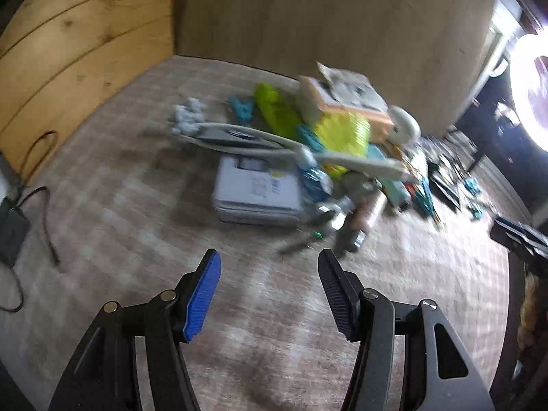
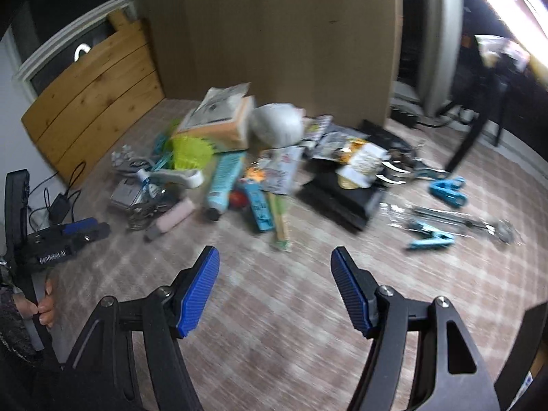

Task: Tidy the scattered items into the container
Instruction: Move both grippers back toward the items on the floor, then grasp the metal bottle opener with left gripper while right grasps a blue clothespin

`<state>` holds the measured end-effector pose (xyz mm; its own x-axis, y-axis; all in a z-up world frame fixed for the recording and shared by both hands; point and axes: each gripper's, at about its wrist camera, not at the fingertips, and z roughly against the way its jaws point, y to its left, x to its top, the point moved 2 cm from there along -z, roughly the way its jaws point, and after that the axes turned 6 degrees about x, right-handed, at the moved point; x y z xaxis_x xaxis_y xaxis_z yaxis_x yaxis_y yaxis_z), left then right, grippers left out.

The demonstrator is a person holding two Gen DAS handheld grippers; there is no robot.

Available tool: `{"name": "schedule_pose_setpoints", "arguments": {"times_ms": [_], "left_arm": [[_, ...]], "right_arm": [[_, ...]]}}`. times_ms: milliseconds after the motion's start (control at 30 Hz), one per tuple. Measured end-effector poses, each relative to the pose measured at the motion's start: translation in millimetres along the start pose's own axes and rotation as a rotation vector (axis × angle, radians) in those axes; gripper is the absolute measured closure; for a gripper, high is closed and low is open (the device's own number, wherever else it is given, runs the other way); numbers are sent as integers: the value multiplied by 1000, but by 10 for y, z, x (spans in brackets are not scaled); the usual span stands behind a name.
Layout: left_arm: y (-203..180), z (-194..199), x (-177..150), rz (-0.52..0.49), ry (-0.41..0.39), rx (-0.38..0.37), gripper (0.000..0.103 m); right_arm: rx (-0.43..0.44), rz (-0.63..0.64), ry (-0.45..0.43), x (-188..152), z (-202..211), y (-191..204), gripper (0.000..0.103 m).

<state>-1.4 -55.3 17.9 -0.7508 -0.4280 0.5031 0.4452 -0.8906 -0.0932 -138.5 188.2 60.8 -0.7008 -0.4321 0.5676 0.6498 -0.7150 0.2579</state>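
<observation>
A blurred pile of scattered items lies on the checked carpet (image 2: 274, 308). It holds a yellow-green ribbed basket (image 2: 190, 152), an orange-edged box (image 2: 222, 120), a white bag (image 2: 277, 125), a light blue tube (image 2: 224, 179), a pink roller (image 2: 171, 217) and a grey flat box (image 1: 257, 195). The basket also shows in the left wrist view (image 1: 342, 133). My left gripper (image 1: 269, 260) is open and empty, short of the pile. My right gripper (image 2: 274, 257) is open and empty, also short of it. No clear container shows apart from the basket.
A wooden board (image 1: 78, 61) and a tall cardboard panel (image 2: 274, 34) stand behind the pile. Cables and a black adapter (image 1: 13, 233) lie at the left. Blue clips (image 2: 448, 190), a black flat box (image 2: 342, 198) and a wrapped utensil (image 2: 462, 222) lie at the right. A dark table leg (image 2: 469, 137) stands behind.
</observation>
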Motion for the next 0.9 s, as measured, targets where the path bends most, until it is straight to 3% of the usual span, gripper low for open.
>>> {"name": "schedule_pose_setpoints", "arguments": {"times_ms": [133,200,267,467,567,733,833,900], "left_arm": [[-227,-99,-3,-80,9,-37,54],[-299,-181,8,-106,12,-25,57],[-307,-253,30,-104,21,-30,63],[-283,-337,71,-100,19,-50,64],[-296,-358,104,-107,18,-53,64],[-336,-401,122,-124,15,-58,64],[-377,-415,127,-124,16,-81,64],[-414,-425,129,-132,16,-82,68]], "right_arm": [[37,6,28,22,-201,65,39],[44,8,38,38,-282,67,48],[41,10,48,47,-346,39,50],[17,23,71,96,-542,-81,50],[-1,41,99,113,-664,-133,63],[2,51,117,63,-706,-197,64],[46,59,87,114,-655,-159,64],[47,85,84,160,-677,-100,64]]}}
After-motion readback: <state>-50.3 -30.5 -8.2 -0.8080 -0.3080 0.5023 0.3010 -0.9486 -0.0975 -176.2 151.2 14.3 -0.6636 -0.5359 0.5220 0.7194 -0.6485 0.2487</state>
